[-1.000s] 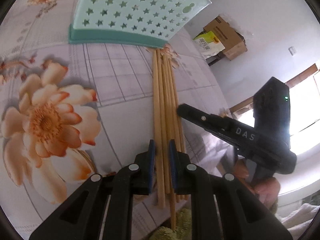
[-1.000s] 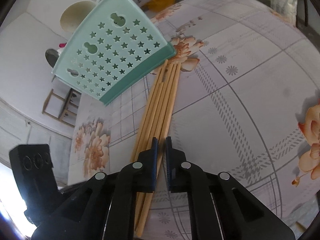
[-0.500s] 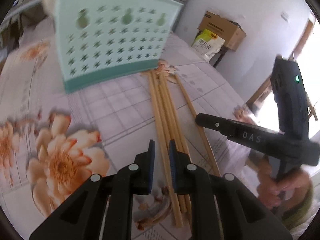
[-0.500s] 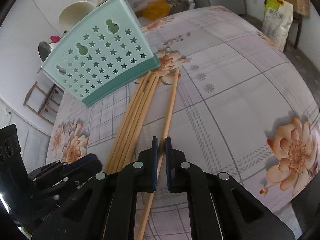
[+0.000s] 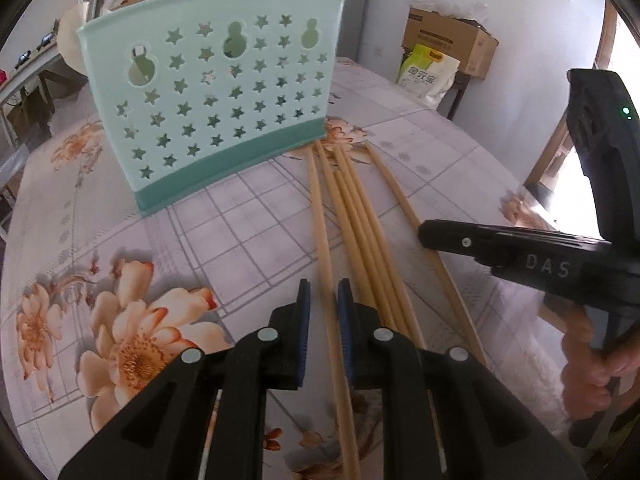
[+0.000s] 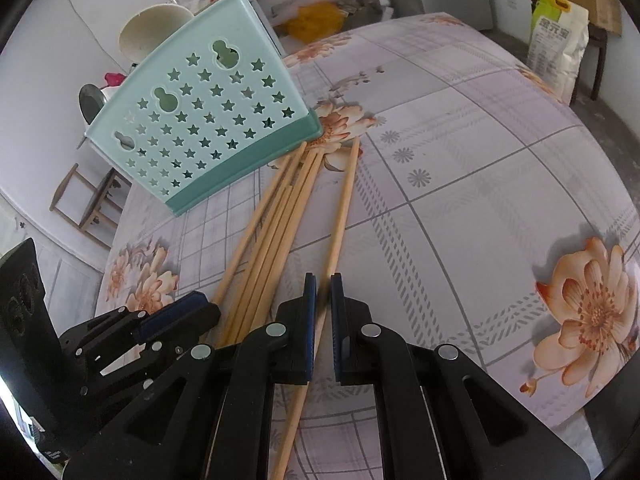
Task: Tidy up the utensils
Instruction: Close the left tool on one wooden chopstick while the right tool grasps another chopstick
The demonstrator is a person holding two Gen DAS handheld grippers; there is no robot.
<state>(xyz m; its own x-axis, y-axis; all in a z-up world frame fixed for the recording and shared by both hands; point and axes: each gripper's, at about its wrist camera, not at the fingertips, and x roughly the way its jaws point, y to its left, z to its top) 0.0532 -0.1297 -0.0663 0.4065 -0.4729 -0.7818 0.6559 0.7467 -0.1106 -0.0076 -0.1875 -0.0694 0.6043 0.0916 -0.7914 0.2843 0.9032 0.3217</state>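
Observation:
Several long wooden chopsticks (image 5: 352,216) lie in a loose bundle on the floral tablecloth, tips toward a mint-green star-punched utensil holder (image 5: 216,100). My left gripper (image 5: 323,308) is closed down around the leftmost chopstick (image 5: 320,216), lifting its near end. My right gripper (image 6: 323,300) is closed down on one chopstick (image 6: 342,208) split off to the right of the bundle (image 6: 276,216). The holder (image 6: 204,120) stands upright behind the tips. The right gripper also shows in the left wrist view (image 5: 432,236), and the left gripper in the right wrist view (image 6: 192,312).
The table (image 6: 480,160) carries a grey-check cloth with orange flowers. Its right edge (image 6: 600,184) drops to the floor. A cardboard box (image 5: 448,40) and a yellow-green bag (image 5: 428,76) sit beyond the table. A cream bowl (image 6: 152,28) is behind the holder.
Both grippers pulled back and rose. One chopstick came away to the right of the bundle in my right gripper, and the leftmost one separated in my left gripper.

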